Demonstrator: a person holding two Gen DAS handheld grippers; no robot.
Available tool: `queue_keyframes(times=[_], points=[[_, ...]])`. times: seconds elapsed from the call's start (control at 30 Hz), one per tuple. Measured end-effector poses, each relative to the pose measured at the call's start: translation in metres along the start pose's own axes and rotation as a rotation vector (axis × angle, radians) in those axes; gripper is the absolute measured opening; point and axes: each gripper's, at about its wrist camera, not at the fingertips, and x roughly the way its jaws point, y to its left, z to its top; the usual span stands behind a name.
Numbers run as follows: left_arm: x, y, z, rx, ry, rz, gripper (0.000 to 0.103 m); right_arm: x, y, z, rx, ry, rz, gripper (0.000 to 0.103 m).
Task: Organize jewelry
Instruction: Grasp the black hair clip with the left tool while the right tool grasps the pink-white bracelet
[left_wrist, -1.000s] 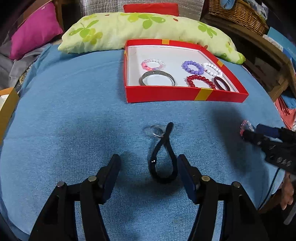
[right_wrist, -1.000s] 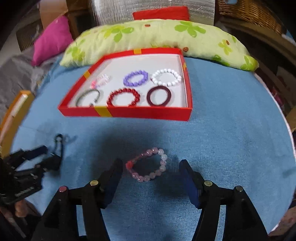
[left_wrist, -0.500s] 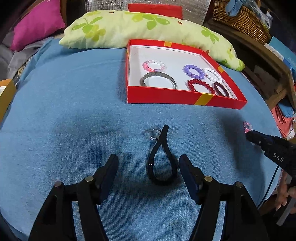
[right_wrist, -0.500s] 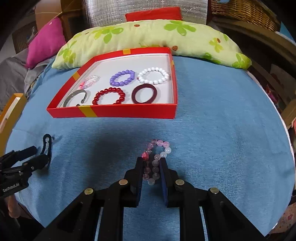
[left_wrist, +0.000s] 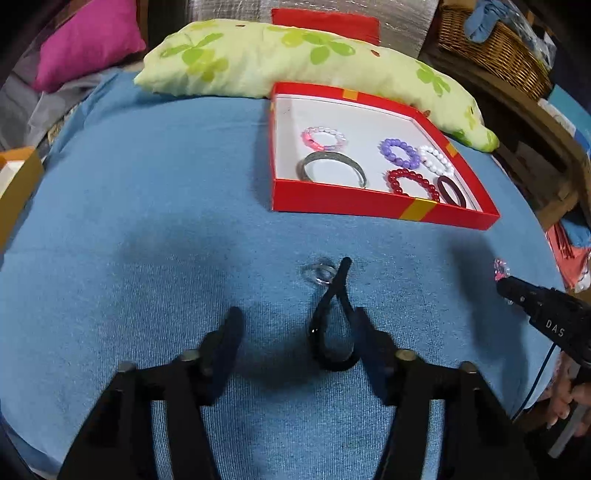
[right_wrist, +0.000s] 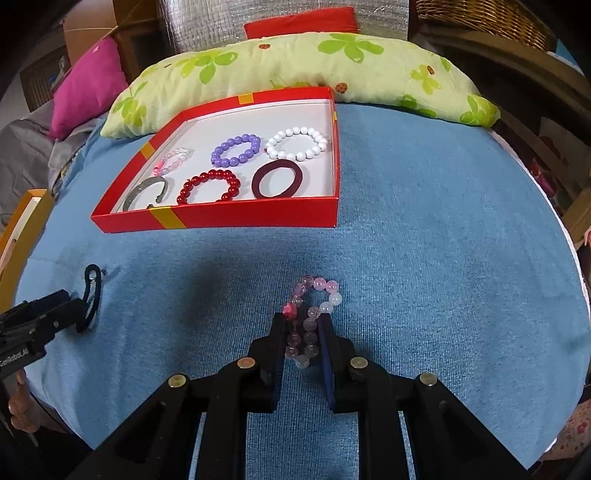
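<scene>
A red box (left_wrist: 369, 205) (right_wrist: 221, 218) on the blue cloth holds several bracelets and a dark hair band. My right gripper (right_wrist: 303, 325) is shut on a pink bead bracelet (right_wrist: 314, 295), squeezed long between the pads, in front of the box. It also shows in the left wrist view (left_wrist: 506, 284) at the right. My left gripper (left_wrist: 297, 325) is open; a black hair tie (left_wrist: 334, 325) lies on the cloth just inside its right finger, with a small clear ring (left_wrist: 318, 274) beyond it. In the right wrist view the tie (right_wrist: 90, 295) lies at the left.
A green flowered pillow (left_wrist: 295, 62) (right_wrist: 295, 62) lies behind the box. A pink cushion (left_wrist: 88, 40) is at the far left. A yellow-edged box (left_wrist: 18, 184) sits at the cloth's left edge. Wicker baskets (left_wrist: 495, 44) stand at the back right.
My right gripper closed on the pink bead bracelet, squeezing it narrow. My left gripper shifted left, so the black hair tie now lies by its right finger.
</scene>
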Motion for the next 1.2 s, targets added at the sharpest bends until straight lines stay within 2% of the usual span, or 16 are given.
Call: queue_keyframes(times=[0.07, 0.13, 0.23, 0.33, 0.53, 0.7, 0.8, 0.9, 0.97, 1.03, 1.13, 1.2], points=[[0.003, -0.006, 0.0, 0.021, 0.007, -0.009, 0.041, 0.0, 0.001, 0.0, -0.004, -0.002, -0.004, 0.018], [0.004, -0.011, -0.001, 0.044, 0.004, -0.005, 0.022, -0.001, 0.001, 0.0, -0.003, -0.005, -0.004, 0.018], [0.006, -0.016, 0.0, 0.064, 0.0, -0.03, 0.009, -0.003, 0.001, 0.0, 0.004, -0.016, 0.003, 0.014], [0.005, -0.018, -0.001, 0.072, -0.006, -0.04, 0.008, -0.009, 0.0, 0.001, 0.002, -0.038, 0.01, 0.011], [0.001, -0.017, -0.001, 0.08, -0.019, -0.046, 0.008, -0.019, -0.007, 0.003, 0.034, -0.066, 0.054, 0.011], [-0.003, -0.01, -0.003, 0.082, -0.026, -0.042, 0.008, -0.021, -0.017, 0.007, 0.086, -0.047, 0.046, 0.012], [-0.005, -0.008, -0.003, 0.082, -0.031, -0.043, 0.008, -0.018, -0.022, 0.01, 0.121, -0.025, 0.07, 0.015], [-0.008, -0.007, -0.003, 0.079, -0.038, -0.047, 0.008, -0.013, -0.02, 0.012, 0.14, -0.004, 0.061, 0.032], [-0.011, -0.007, -0.003, 0.079, -0.044, -0.053, 0.008, -0.01, -0.016, 0.013, 0.136, 0.001, 0.048, 0.051], [-0.014, -0.006, -0.003, 0.081, -0.048, -0.051, 0.008, -0.008, -0.01, 0.013, 0.119, -0.009, 0.016, 0.059], [-0.017, -0.004, -0.004, 0.078, -0.052, -0.05, 0.008, -0.002, -0.003, 0.012, 0.075, -0.012, -0.001, 0.059], [-0.019, -0.002, -0.004, 0.074, -0.055, -0.05, 0.008, 0.005, -0.001, 0.009, 0.053, 0.018, -0.02, 0.043]])
